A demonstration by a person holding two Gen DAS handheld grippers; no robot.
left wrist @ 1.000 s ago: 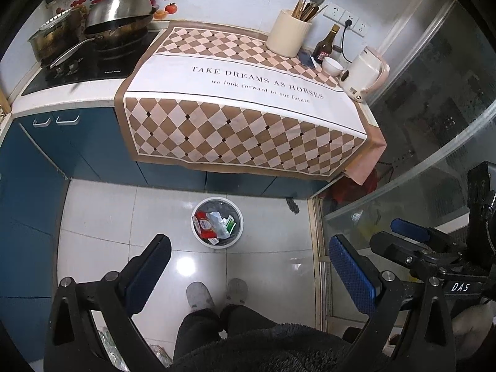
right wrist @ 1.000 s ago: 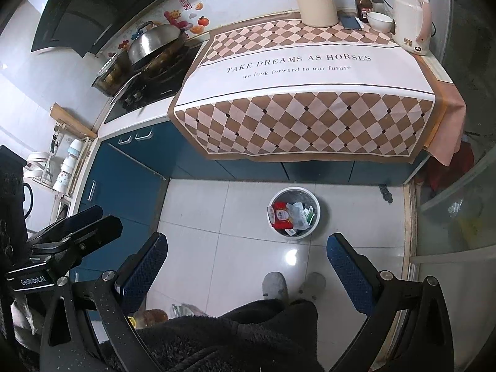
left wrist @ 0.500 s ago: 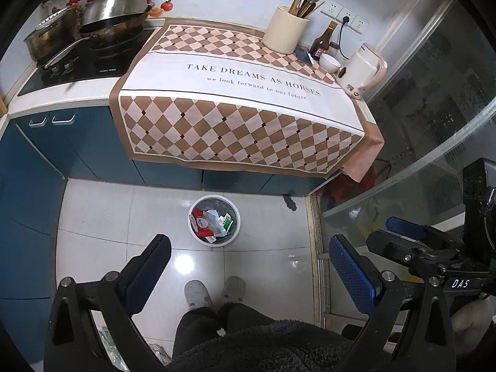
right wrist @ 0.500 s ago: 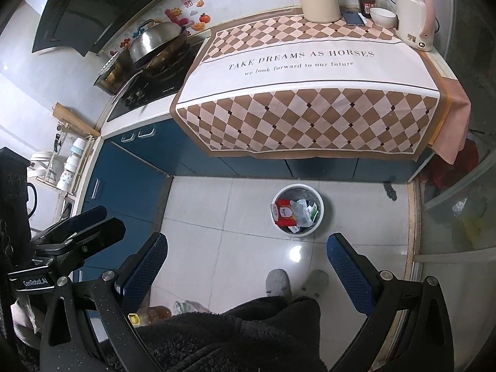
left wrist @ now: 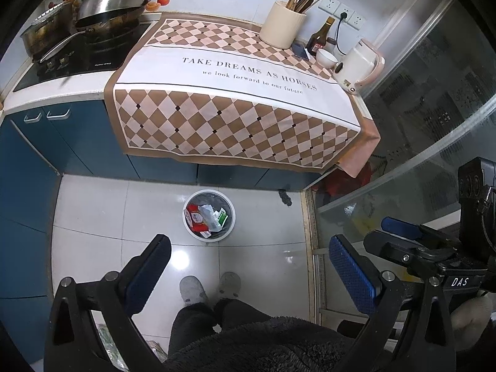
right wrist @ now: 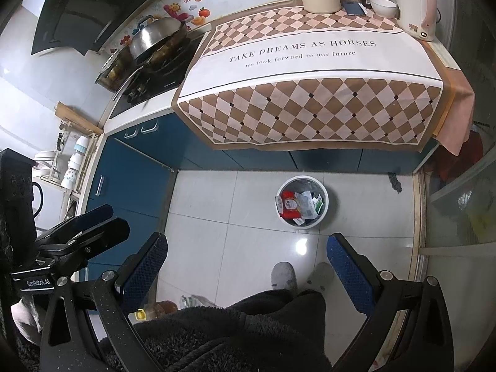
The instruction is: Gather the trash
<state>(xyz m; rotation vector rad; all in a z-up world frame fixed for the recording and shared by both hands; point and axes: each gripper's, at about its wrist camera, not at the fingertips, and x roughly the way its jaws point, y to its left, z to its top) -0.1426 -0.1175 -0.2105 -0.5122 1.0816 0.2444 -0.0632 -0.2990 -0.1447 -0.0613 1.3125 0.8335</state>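
Left tongs [left wrist: 248, 266] spread wide, nothing held. Right tongs [right wrist: 246, 262] likewise spread, nothing held. White trash bin [left wrist: 209, 215] on floor ahead of both tongs, wrappers [left wrist: 198, 218] inside, well apart from fingertips. Checkered cloth [left wrist: 241, 105] covers surface beyond bin.

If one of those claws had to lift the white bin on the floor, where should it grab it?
Probably the bin's rim on the side nearest the feet, coming from above. The bin stands upright with its mouth open, so one finger could slip inside and one outside that thin edge. Both the left gripper and the right gripper are open.
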